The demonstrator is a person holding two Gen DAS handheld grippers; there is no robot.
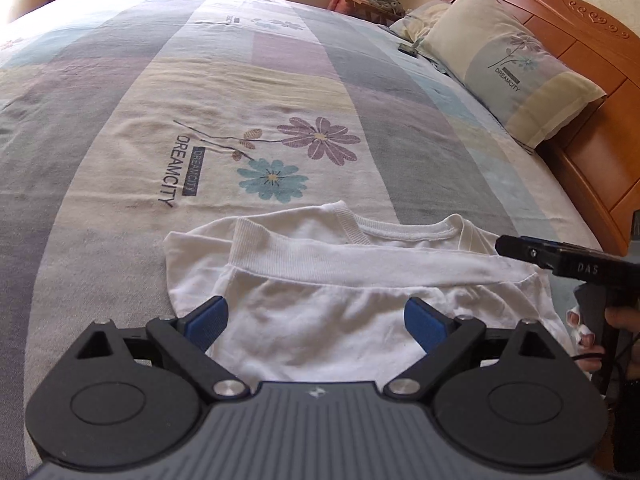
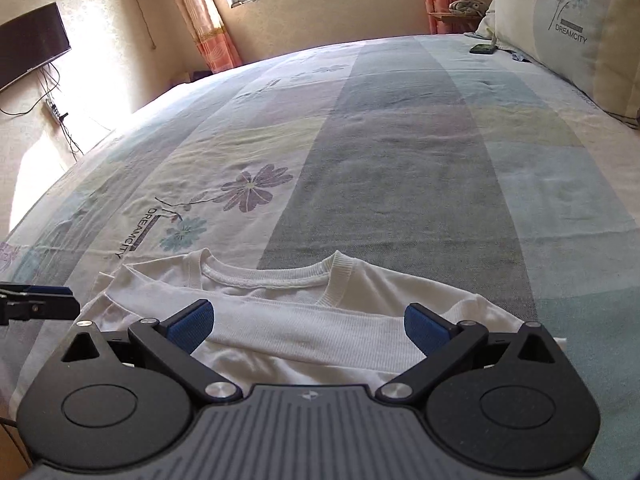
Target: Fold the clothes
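A white ribbed-collar shirt lies folded on the bedspread near the front edge, its hem band laid across just below the neckline. It also fills the near part of the right wrist view, shirt. My left gripper hovers open over the shirt's lower part, blue pads wide apart, nothing between them. My right gripper is likewise open above the shirt. In the left wrist view the right gripper pokes in from the right by the shirt's shoulder, held by a hand.
The bed carries a patchwork sheet with flower prints. Pillows lean on the wooden headboard to the right. A dark phone lies near the pillows. A wall television, window and curtains stand beyond the bed.
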